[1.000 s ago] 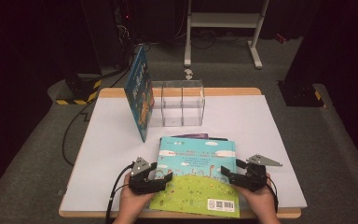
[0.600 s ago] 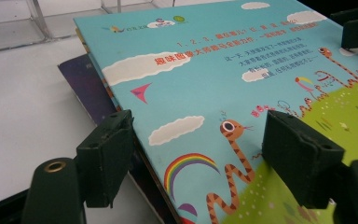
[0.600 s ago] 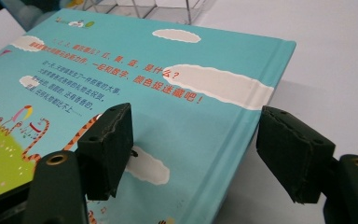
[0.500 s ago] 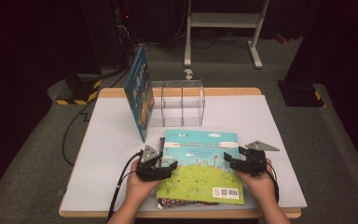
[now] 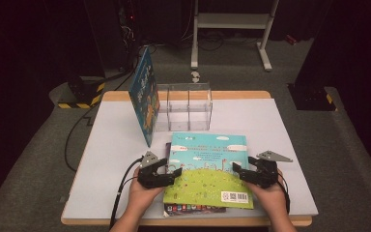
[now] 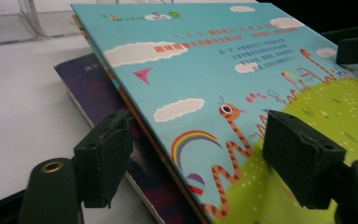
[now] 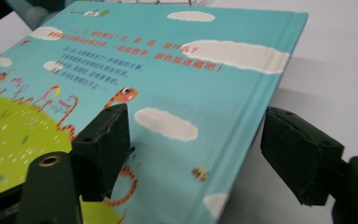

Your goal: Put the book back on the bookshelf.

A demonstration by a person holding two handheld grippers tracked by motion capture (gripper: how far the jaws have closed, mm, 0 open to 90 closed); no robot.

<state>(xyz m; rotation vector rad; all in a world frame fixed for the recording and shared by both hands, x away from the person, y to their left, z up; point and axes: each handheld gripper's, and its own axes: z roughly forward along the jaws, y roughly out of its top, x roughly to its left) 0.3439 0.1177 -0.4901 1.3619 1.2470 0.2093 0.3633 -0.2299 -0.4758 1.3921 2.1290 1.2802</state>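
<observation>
The left hand-held gripper (image 5: 166, 172) and right hand-held gripper (image 5: 245, 174) each stand wide open, straddling opposite side edges of the blue-green picture book (image 5: 207, 166), gripping nothing yet. It rests tilted atop a dark book (image 6: 98, 88) on the bench (image 5: 280, 125), long axis pointing toward the clear divider rack (image 5: 183, 107), equally near both hands.

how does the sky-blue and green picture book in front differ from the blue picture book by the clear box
The sky-blue and green picture book lies face-up on a dark purple book, between the two hand-held grippers. The blue picture book stands on edge, leaning against the clear plastic box, with no hand-held gripper near it. Both are thin illustrated hardcovers on the white table.
</observation>
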